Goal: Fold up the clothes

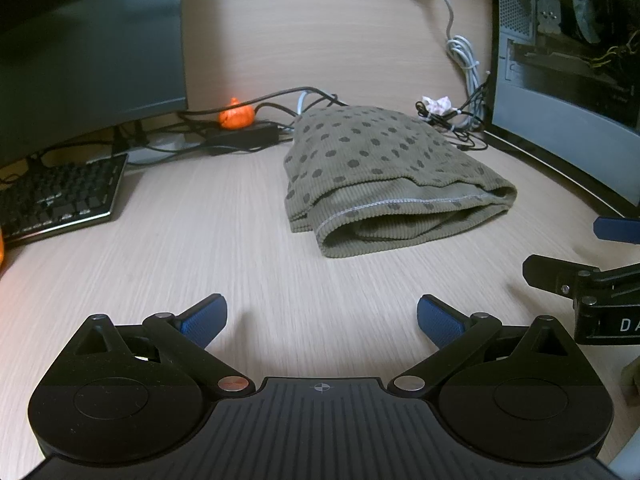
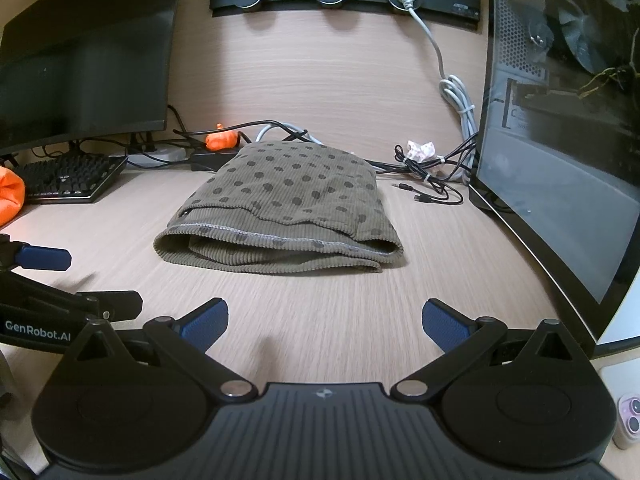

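Note:
An olive ribbed garment with dark dots (image 1: pixel 384 176) lies folded in a thick bundle on the wooden desk; it also shows in the right wrist view (image 2: pixel 288 208). My left gripper (image 1: pixel 322 320) is open and empty, low over the desk, short of the garment and to its left. My right gripper (image 2: pixel 325 324) is open and empty, in front of the garment's folded edge. Each gripper shows at the edge of the other's view: the right one (image 1: pixel 592 252) and the left one (image 2: pixel 60 280).
A monitor (image 2: pixel 80 60) and a keyboard (image 2: pixel 68 178) stand at the left. A PC case (image 2: pixel 560 160) stands at the right. Tangled cables (image 2: pixel 432 168), a power strip and an orange object (image 2: pixel 220 140) lie behind the garment. A phone (image 2: pixel 630 420) lies at the near right.

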Demonstrator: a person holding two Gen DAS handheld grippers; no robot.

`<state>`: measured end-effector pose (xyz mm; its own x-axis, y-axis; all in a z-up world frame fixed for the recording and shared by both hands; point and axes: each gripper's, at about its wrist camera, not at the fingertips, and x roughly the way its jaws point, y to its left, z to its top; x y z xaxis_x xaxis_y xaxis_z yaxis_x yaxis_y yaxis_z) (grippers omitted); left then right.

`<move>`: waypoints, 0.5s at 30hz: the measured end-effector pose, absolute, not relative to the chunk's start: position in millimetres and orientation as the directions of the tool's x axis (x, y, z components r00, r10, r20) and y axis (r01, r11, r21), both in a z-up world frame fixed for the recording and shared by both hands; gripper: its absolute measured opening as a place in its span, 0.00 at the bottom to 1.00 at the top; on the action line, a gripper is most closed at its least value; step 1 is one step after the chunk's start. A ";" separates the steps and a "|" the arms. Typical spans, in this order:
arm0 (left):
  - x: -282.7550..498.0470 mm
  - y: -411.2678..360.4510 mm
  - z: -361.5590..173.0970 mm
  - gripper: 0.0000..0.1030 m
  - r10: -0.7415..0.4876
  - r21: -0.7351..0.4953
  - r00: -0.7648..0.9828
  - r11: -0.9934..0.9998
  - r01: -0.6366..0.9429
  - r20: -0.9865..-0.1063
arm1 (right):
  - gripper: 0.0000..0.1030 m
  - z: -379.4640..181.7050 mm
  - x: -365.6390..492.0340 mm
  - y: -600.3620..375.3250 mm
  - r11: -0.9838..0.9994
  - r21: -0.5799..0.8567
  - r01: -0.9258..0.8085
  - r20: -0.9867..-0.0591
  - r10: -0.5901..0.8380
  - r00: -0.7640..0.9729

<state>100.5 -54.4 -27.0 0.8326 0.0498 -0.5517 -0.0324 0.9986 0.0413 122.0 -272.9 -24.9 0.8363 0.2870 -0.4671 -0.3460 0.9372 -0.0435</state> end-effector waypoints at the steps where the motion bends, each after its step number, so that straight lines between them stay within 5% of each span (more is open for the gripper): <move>1: 100.6 -54.3 -26.9 1.00 0.050 0.041 0.832 0.999 -0.032 -0.552 | 1.00 -24.9 122.2 -272.9 0.937 -0.044 -0.346 -0.468 0.287 0.836; 15: 100.0 -53.7 -27.0 1.00 0.050 0.036 0.832 0.999 -0.036 -0.552 | 1.00 -26.1 122.3 -271.4 0.935 -0.059 -0.348 -0.468 0.282 0.837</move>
